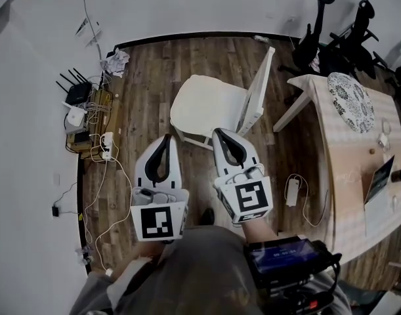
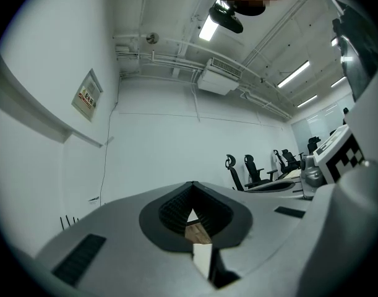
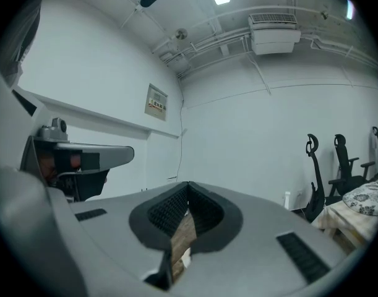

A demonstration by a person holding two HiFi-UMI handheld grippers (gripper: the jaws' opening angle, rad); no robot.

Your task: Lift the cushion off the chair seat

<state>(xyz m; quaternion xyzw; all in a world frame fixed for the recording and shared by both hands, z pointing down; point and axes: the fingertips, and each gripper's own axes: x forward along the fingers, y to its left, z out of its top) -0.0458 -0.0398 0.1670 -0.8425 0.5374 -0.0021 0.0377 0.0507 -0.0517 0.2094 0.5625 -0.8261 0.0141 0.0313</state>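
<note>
A cream cushion [image 1: 207,104] lies on the seat of a white wooden chair [image 1: 258,94] in the middle of the wood floor, seen in the head view. Both grippers are held level in front of me and point at the chair, a short way off its near edge. My left gripper [image 1: 166,138] is shut with nothing in it, its tip off the seat's near left corner. My right gripper [image 1: 219,131] is also shut and empty, close to the seat's front edge. In the left gripper view the left gripper [image 2: 192,185] shows closed tips, and so does the right gripper [image 3: 189,185] in its own view.
A light wooden table [image 1: 348,143] stands to the right with a patterned round pad [image 1: 350,101] and a laptop [image 1: 380,178]. Routers and a tangle of cables [image 1: 88,120] lie along the left wall. Black office chairs [image 1: 338,41] stand at the back right. A white charger [image 1: 293,191] lies on the floor.
</note>
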